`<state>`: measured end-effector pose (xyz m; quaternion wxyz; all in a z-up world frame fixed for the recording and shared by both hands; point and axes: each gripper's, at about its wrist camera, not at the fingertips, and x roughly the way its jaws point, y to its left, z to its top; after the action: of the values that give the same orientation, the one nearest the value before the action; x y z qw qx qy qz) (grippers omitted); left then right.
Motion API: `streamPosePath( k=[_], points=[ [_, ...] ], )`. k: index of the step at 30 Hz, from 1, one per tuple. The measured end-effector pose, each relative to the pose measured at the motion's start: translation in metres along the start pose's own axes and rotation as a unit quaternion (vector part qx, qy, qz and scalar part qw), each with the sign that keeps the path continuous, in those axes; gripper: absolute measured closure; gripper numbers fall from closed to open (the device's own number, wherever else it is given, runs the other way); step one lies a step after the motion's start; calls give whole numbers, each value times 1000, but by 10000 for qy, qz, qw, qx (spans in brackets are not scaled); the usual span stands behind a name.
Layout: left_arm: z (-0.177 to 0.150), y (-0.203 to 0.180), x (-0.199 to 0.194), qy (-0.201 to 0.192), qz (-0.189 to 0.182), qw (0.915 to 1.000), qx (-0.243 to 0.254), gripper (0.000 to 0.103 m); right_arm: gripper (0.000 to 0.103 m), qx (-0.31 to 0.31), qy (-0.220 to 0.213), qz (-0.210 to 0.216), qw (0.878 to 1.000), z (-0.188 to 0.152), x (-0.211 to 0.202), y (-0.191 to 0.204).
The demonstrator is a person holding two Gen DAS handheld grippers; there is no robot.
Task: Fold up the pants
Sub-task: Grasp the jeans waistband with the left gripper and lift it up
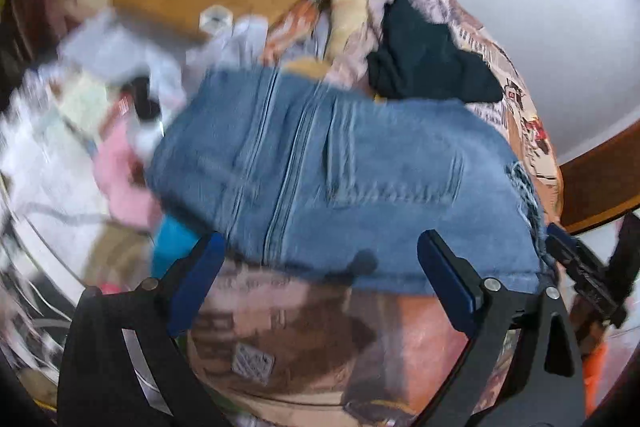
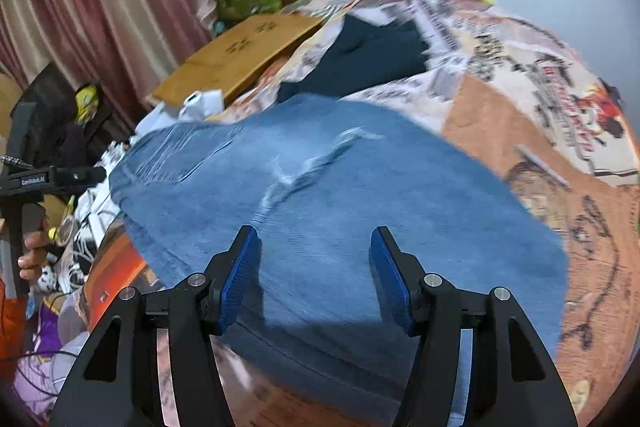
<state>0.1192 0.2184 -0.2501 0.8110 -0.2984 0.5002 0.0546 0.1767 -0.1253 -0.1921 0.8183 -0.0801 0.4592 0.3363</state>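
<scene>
right wrist view: both the right gripper (image 2: pixel 314 275) and left gripper (image 1: pixel 320 279) hang with jaws apart over the jeans (image 2: pixel 320 195), heavy limp denim best pinched at an edge.

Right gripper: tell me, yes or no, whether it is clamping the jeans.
No. In the right wrist view the right gripper stands open above the jeans, its blue pads apart with no denim pinched between them.
</scene>
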Motion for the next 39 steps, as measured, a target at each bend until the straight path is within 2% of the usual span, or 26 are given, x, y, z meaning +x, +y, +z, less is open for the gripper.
streamPosePath(
  k=[2, 5, 13, 15, 18, 19, 20, 21, 23, 27, 29, 33, 36, 39],
  points=[
    [-9, 17, 10, 267, -521, 9974, -422, 5, 39, -97, -18, -86, 9999, -1, 4, 6],
    [-18, 31, 25, 536, -959, 9906, -810, 5, 35, -146, 20, -131, 9998, -1, 7, 9],
    [-4, 46, 58, 483, -1267, 9844, -1122, 6, 35, -12, 125, 40, 9999, 0, 11, 7],
    [4, 53, 68, 451, -1277, 9823, -1297, 12, 35, 0, 107, 42, 9999, -1, 11, 8],
    [14, 58, 71, 298, -1200, 9821, -1418, 28, 35, 47, 76, 73, 9999, -2, 10, 7],
    [15, 59, 69, 216, -1157, 9826, -1435, 42, 35, 57, 74, 82, 9999, -2, 10, 7],
    [17, 59, 67, 140, -1063, 9836, -1447, 60, 35, 73, 74, 95, 9999, -1, 9, 6],
    [20, 57, 62, 41, -916, 9858, -1408, 65, 35, 97, 70, 115, 9999, -1, 8, 6],
    [25, 48, 51, -139, -883, 9879, -1266, 76, 35, 212, 44, 227, 9995, 0, 4, 2],
    [37, 15, 29, -579, -137, 9965, -589, 80, 36, 705, -184, 620, 9954, -1, -16, -18],
    [44, -1, 13, -865, -18, 9956, -361, 81, 36, 952, -317, 545, 9935, -4, -30, -33],
    [60, -48, -30, -1531, -14, 9881, 127, 81, 36, 1263, -460, 176, 9908, -18, -57, -66],
    [70, -102, -61, -2043, 21, 9761, 740, 81, 36, 1421, -440, -393, 9881, -38, -74, -95],
    [76, -156, -77, -2314, -129, 9653, 1200, 81, 36, 1555, -314, -879, 9834, -56, -81, -119]
  ],
)
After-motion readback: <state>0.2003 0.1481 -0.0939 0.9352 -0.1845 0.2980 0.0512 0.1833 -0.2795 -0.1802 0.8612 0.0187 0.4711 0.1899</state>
